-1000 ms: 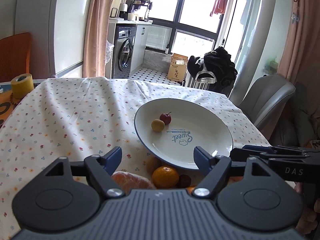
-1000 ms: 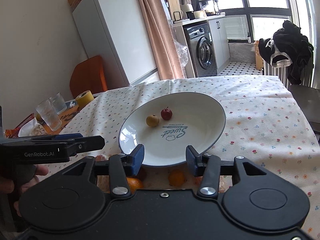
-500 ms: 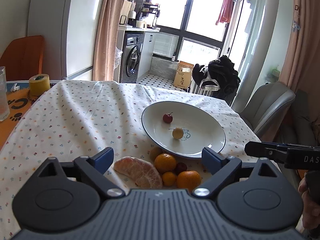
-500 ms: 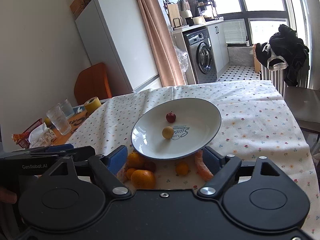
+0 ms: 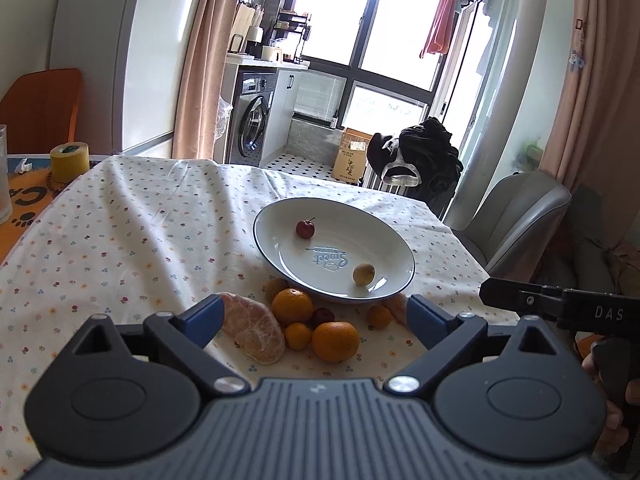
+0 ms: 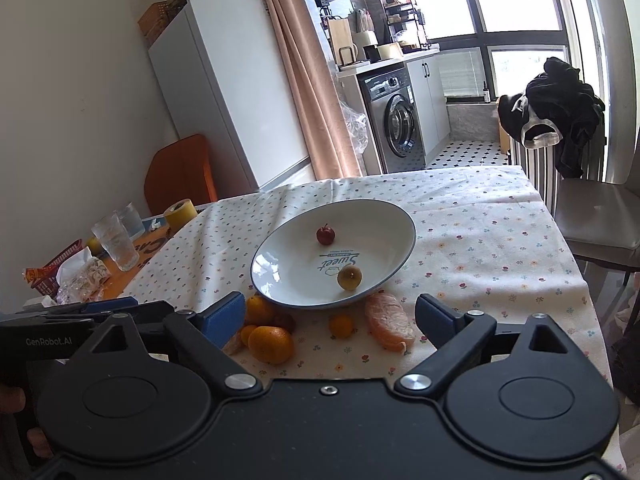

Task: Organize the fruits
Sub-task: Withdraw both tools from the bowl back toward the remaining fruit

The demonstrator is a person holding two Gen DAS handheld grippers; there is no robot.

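Both tools are spread wide and carry nothing: the left tool [image 5: 314,318] and the right tool [image 6: 330,314] hang above the near edge of the counter [image 5: 120,240], with the loose fruit lying between their fingers. The white plate [image 5: 280,216] sits mid-counter and holds only a small red fruit [image 5: 305,228] and a yellowish one [image 5: 363,273]. Just in front of its near rim cluster several mandarins — the largest mandarin [image 5: 335,341] nearest the tools — and two peeled citrus pieces [image 5: 254,332] to either side. The whole mandarins look light, firm and round, likely to roll; a grip across the widest girth should suit. The peeled pieces look soft and easily crushed — they probably want a gentle squeeze across the short width.
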